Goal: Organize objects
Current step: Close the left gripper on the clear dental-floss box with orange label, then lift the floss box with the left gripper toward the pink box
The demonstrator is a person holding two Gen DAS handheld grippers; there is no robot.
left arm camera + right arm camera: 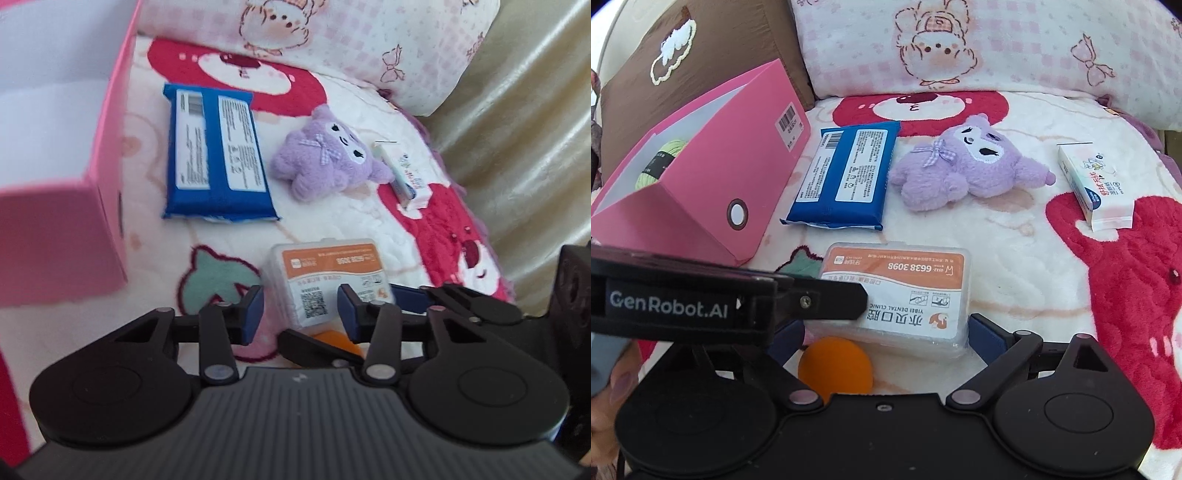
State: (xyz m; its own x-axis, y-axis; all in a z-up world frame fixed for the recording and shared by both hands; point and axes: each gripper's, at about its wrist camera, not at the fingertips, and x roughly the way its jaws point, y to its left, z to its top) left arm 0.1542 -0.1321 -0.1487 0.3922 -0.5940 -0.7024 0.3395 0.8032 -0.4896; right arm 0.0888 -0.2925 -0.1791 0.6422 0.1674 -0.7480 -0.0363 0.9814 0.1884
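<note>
A clear dental-clinic box with an orange label [897,295] lies on the blanket, with an orange ball [834,365] just in front of it. My right gripper [886,336] is open, its blue pads on either side of the box's near end. My left gripper [301,314] is open above the same box [325,280]; its body crosses the right wrist view [701,302]. Farther back lie a blue wipes pack [846,177], a purple plush [971,162] and a small white carton [1097,184]. A pink box [713,177] holds green yarn [661,162].
A patterned pink-and-red blanket [1015,240] covers the surface. A pink cartoon pillow [997,44] and a brown cushion [701,48] stand at the back. A beige draped surface [535,129] runs along the right edge in the left wrist view.
</note>
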